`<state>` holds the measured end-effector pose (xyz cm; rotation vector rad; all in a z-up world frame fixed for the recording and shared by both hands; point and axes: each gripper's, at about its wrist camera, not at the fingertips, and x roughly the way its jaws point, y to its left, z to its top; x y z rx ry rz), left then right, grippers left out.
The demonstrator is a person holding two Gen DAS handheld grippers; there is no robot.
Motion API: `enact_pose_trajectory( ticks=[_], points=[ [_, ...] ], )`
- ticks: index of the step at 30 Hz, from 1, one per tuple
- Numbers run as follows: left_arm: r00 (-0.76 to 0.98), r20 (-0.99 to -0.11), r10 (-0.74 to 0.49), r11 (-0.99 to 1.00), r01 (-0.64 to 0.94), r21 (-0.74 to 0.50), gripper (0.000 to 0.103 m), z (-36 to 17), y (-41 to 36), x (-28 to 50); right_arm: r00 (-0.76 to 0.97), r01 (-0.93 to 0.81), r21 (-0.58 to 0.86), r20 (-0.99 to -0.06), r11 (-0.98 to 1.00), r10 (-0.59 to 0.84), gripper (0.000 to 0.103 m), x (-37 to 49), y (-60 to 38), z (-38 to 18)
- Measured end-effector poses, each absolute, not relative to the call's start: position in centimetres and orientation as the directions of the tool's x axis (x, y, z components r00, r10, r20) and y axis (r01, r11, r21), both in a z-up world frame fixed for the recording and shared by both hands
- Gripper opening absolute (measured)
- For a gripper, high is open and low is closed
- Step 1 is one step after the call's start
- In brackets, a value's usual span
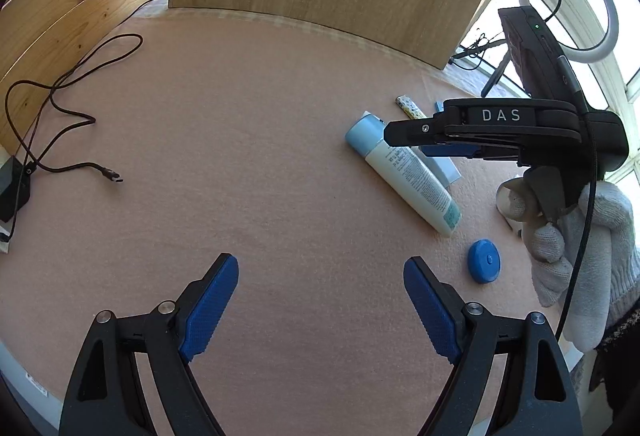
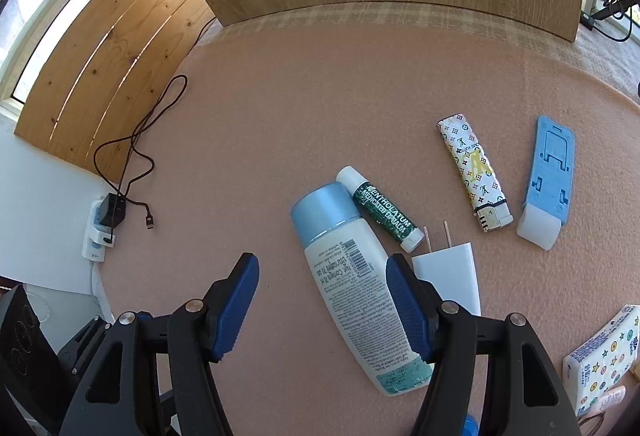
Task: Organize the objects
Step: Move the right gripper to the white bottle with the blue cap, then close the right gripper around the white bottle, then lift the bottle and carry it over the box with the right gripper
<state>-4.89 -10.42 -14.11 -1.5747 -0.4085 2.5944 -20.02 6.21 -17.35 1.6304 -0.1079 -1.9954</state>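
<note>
Nearest, the right gripper (image 2: 322, 310) hangs with its blue pads spread and empty above the pink felt mat (image 2: 280, 124). The white squeeze bottle with a pale blue cap (image 2: 352, 288) lies flat under its right finger, long axis running near-right to far-left. The left gripper (image 1: 320, 302), also wide and empty, sits farther off, so the right is nearer; beyond lie a green lip-balm stick (image 2: 386, 212) and a patterned lighter (image 2: 474, 176).
</note>
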Motion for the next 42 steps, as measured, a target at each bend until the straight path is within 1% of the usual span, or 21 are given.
enact_pose_trajectory(
  ticks=[6,11,17,22,23,25,26,30,32,35,38,42],
  points=[
    [-0.463,-0.860,0.213,-0.960,0.066,-0.274,0.087,-14.3,-10.5,-4.9,-0.096,0.344,0.388,-0.891,-0.855,-0.443,0.062,-20.7,5.9,-18.6],
    [-0.459,-0.858,0.231,-0.957,0.053,-0.286,0.087,-14.5,-10.1,-5.1,-0.037,0.288,0.476,-0.862,-0.831,-0.506,0.058,-19.5,6.7,-19.5],
    [-0.431,-0.855,0.289,-0.947,0.006,-0.323,0.086,-15.8,-8.6,-6.5,-0.030,0.284,0.492,-0.853,-0.823,-0.520,0.058,-17.8,6.4,-20.0],
    [-0.425,-0.850,0.313,-0.944,-0.044,-0.326,0.081,-16.6,-6.9,-8.9,-0.044,0.221,0.522,-0.839,-0.824,-0.543,0.057,-18.1,7.3,-20.7],
    [-0.423,-0.849,0.316,-0.944,-0.048,-0.327,0.080,-16.8,-6.8,-9.4,-0.045,0.221,0.521,-0.839,-0.824,-0.543,0.055,-18.0,7.4,-20.7],
    [-0.411,-0.850,0.331,-0.939,-0.052,-0.340,0.074,-17.4,-6.6,-10.5,-0.041,0.221,0.525,-0.837,-0.822,-0.546,0.051,-18.0,7.4,-20.6],
    [-0.403,-0.848,0.344,-0.934,-0.057,-0.352,0.072,-17.6,-6.4,-11.0,-0.041,0.222,0.525,-0.837,-0.822,-0.546,0.047,-18.0,7.4,-20.5],
    [-0.380,-0.850,0.365,-0.927,-0.064,-0.369,0.068,-18.7,-6.0,-12.2,-0.036,0.228,0.516,-0.843,-0.826,-0.537,0.040,-18.1,7.2,-20.5],
    [-0.365,-0.848,0.385,-0.918,-0.059,-0.391,0.063,-19.2,-5.9,-12.6,-0.030,0.228,0.518,-0.843,-0.825,-0.537,0.038,-18.1,7.3,-20.6],
    [-0.366,-0.838,0.404,-0.909,-0.058,-0.412,0.059,-19.5,-5.9,-12.8,-0.022,0.220,0.525,-0.840,-0.822,-0.542,0.036,-18.1,7.4,-20.8],
    [-0.359,-0.831,0.425,-0.898,-0.051,-0.437,0.051,-19.8,-6.0,-13.2,-0.016,0.216,0.535,-0.835,-0.817,-0.550,0.035,-18.0,7.3,-20.9],
    [-0.365,-0.825,0.431,-0.892,-0.031,-0.451,0.051,-19.8,-6.0,-13.1,-0.029,0.228,0.520,-0.841,-0.823,-0.540,0.035,-17.4,7.1,-20.6]
  ],
)
